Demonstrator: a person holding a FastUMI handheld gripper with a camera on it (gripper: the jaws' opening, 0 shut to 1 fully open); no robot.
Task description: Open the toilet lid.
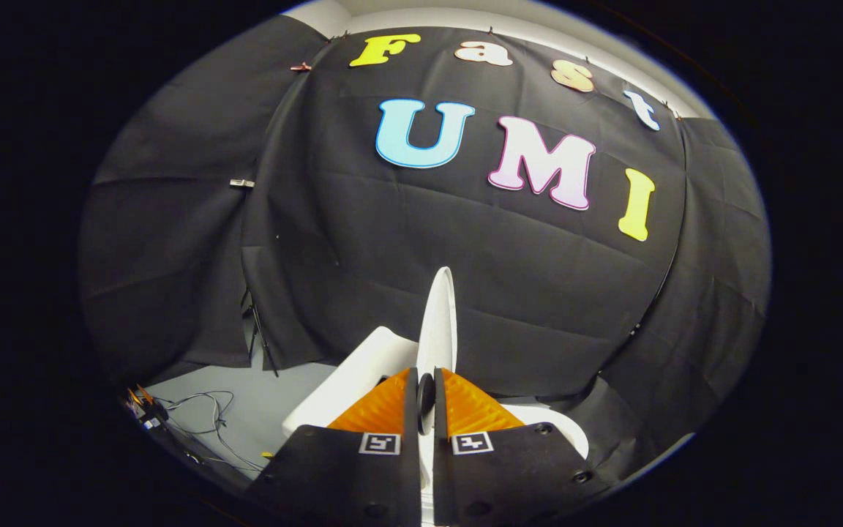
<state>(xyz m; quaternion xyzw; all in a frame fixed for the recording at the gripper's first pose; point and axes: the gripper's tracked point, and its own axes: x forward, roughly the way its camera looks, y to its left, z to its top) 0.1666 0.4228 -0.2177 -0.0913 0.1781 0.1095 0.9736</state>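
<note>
Loose grey cables on the pale floor (far ends cut off). White ceramic toilet body, bowl contents hidden behind fingers. Gripper nearly closed, both fingers pinching thin white plastic toilet lid, raised edge-on, upright.

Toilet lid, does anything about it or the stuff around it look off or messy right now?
Nothing looks damaged or spilled. The lid stands raised on edge, pinched between the gripper fingers, with the white toilet beside and below it. The only untidy bit is loose cables lying on the floor off to the side.
</note>
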